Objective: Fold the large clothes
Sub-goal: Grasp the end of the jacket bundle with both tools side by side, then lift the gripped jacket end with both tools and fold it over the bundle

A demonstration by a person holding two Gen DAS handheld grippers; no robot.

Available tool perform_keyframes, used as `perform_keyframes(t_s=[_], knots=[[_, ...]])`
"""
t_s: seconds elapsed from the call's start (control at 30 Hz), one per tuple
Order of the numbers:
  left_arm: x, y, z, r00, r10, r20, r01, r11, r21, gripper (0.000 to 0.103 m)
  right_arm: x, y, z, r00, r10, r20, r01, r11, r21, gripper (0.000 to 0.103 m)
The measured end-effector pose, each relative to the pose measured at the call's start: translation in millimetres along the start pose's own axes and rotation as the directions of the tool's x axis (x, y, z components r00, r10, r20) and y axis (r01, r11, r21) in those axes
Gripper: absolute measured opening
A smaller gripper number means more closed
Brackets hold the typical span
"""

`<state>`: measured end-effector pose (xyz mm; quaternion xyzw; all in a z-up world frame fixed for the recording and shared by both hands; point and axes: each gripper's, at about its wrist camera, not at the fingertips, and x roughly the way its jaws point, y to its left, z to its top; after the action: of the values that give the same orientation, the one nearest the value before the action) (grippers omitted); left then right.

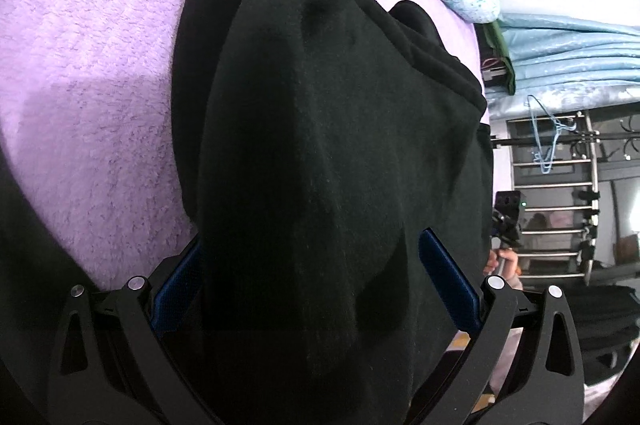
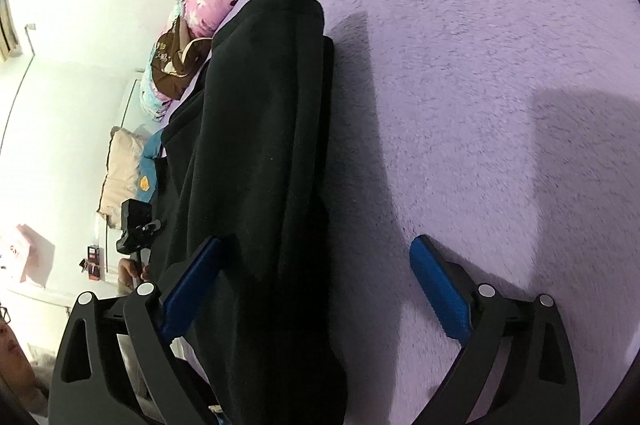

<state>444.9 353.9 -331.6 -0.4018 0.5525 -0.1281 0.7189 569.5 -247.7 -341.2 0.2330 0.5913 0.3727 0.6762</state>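
Left wrist view: the left gripper point(image 1: 320, 289) has its blue-padded fingers spread, thick black fleece garment point(image 1: 320, 125) bunched between them, running toward twelve o'clock over the fuzzy lilac bed cover point(image 1: 92, 65).

Right wrist view: the right gripper point(image 2: 320, 285) has its fingers spread wide, gripping nothing; the garment's folded edge point(image 2: 264, 145) lies between them toward nine o'clock.

Bright, even daylight; hard shadows fall across the fluffy lilac blanket point(image 2: 500, 65). The black fleece garment point(image 1: 320, 145) reads nearly featureless. Fisheye edges curve and vignette.

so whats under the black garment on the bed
The black garment lies on the fluffy lilac blanket, which shows all around its free edge. Its own folded layers stack beneath the top one. Whatever lies directly under the cloth is covered and cannot be seen.
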Motion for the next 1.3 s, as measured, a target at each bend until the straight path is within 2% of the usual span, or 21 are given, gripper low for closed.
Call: perform_keyframes(t_s=[0.33, 0.47, 0.57, 0.63, 0.73, 0.8, 0.9, 1.03, 1.3], knots=[[9.4, 3.1, 0.0, 0.999, -0.037, -0.01, 0.038, 0.999, 0.007, 0.097, 38.4, 35.0, 10.1, 0.994, 0.005, -0.109, -0.017, 0.994, -0.11, 0.094], [8.4, 5.3, -3.3, 0.999, -0.048, -0.005, 0.048, 0.999, -0.001, 0.096, 48.0, 47.8, 9.3, 0.989, -0.045, -0.14, 0.022, 0.987, -0.162, 0.094], [4.2, 11.8, -4.7, 0.997, -0.073, 0.013, 0.074, 0.997, -0.014, 0.096, 41.9, 43.3, 8.1, 0.991, -0.05, -0.126, 0.03, 0.987, -0.159, 0.088], [1.0, 15.1, -5.5, 0.996, -0.083, 0.025, 0.084, 0.996, -0.024, 0.096, 37.5, 38.4, 6.8, 0.992, -0.06, -0.111, 0.043, 0.988, -0.146, 0.076], [-4.2, 18.9, -5.8, 0.997, -0.07, 0.042, 0.072, 0.997, -0.043, 0.091, 32.3, 34.9, 3.2, 0.995, -0.048, -0.093, 0.035, 0.99, -0.137, 0.067], [-7.1, 21.2, -6.3, 0.997, -0.054, 0.052, 0.057, 0.996, -0.061, 0.083, 31.5, 36.6, 1.1, 0.995, -0.047, -0.084, 0.036, 0.99, -0.133, 0.065], [-11.5, 25.9, -6.2, 0.996, -0.073, 0.06, 0.078, 0.993, -0.084, 0.078, 29.8, 35.5, 1.6, 0.996, -0.045, -0.079, 0.035, 0.992, -0.123, 0.065], [-19.3, 33.1, -4.7, 0.993, -0.102, 0.064, 0.108, 0.989, -0.103, 0.078, 29.4, 34.2, 1.8, 0.996, -0.041, -0.074, 0.032, 0.992, -0.118, 0.065], [-21.3, 26.9, -3.2, 0.996, -0.08, 0.041, 0.083, 0.993, -0.079, 0.077, 31.3, 31.5, 1.8, 0.997, -0.031, -0.074, 0.022, 0.993, -0.118, 0.065]])
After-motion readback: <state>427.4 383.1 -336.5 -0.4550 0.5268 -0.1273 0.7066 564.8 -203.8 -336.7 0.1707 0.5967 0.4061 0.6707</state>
